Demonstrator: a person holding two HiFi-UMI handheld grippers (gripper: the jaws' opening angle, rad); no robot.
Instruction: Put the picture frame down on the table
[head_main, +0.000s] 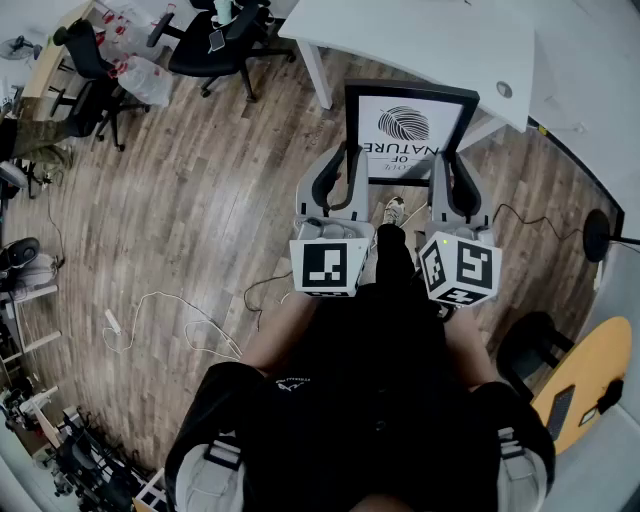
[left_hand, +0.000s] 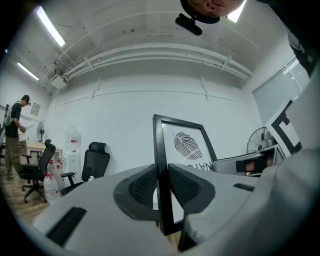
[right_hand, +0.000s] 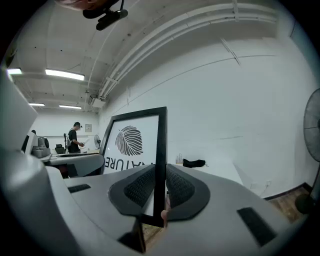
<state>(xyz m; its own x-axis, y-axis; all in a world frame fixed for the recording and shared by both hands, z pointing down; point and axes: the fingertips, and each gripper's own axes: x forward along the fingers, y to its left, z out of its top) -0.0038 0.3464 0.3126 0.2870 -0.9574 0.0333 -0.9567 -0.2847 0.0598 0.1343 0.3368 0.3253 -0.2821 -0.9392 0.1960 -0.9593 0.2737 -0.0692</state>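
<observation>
The picture frame (head_main: 405, 125) is black with a white print of a feather and lettering. It hangs upright in the air over the wooden floor, just in front of the white table (head_main: 420, 40). My left gripper (head_main: 345, 165) is shut on the frame's left side bar, and my right gripper (head_main: 447, 170) is shut on its right side bar. In the left gripper view the frame's edge (left_hand: 160, 145) runs up between the pads of the left gripper (left_hand: 161, 187). The right gripper view shows the frame's bar (right_hand: 161, 145) clamped the same way in the right gripper (right_hand: 159, 187).
Black office chairs (head_main: 215, 45) stand at the back left, and another (head_main: 85, 60) is further left. A white cable (head_main: 170, 320) lies on the floor. A yellow round table (head_main: 585, 370) is at the right. A person (left_hand: 15, 135) stands far off, and a fan (left_hand: 257, 140) is nearby.
</observation>
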